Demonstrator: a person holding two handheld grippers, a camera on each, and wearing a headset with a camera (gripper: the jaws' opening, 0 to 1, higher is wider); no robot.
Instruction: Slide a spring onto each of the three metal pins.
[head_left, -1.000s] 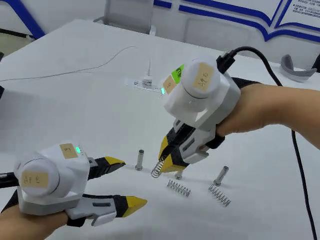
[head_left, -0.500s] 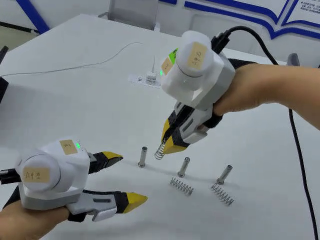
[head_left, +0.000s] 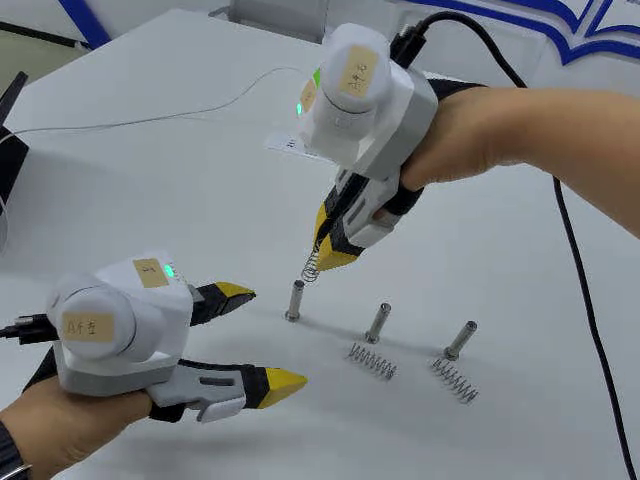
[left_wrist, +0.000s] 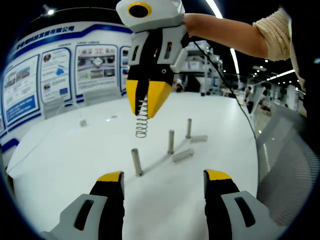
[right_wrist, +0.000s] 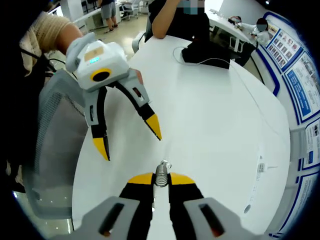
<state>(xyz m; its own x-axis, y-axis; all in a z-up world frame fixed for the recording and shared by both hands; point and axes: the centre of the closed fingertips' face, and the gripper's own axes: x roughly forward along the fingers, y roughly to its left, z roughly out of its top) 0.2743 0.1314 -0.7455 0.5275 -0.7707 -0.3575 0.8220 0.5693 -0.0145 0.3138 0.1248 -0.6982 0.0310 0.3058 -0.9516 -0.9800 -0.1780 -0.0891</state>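
The spring (head_left: 312, 268) you are carrying hangs from your right claw (head_left: 326, 262), pinched by its upper end between the yellow tips, which are closed tight on it. It dangles at a slight tilt. Its lower end is just above the top of the left end pin (head_left: 295, 299) and a little to one side. In the left gripper view there is a gap between spring and pin, so it is not yet on.

That pin stands upright at the left end of a row of three. The middle pin (head_left: 377, 322) and the right end pin (head_left: 460, 339) are also upright and bare. The row sits well in from the far edge of the white surface (head_left: 150, 210). Two more springs lie flat on the surface just on your side of the row. One loose spring (head_left: 371, 361) is beside the middle pin, and the other loose spring (head_left: 453, 380) is beside the right end pin.

Your left claw (head_left: 265, 336) is low over the surface, near the left end pin and on your side of it. It is spread wide with nothing between its tips, pointing toward the row.

A thin white wire (head_left: 150, 122) trails across the surface toward its far edge. A black cable (head_left: 590, 330) runs down from your right hand along the right side.
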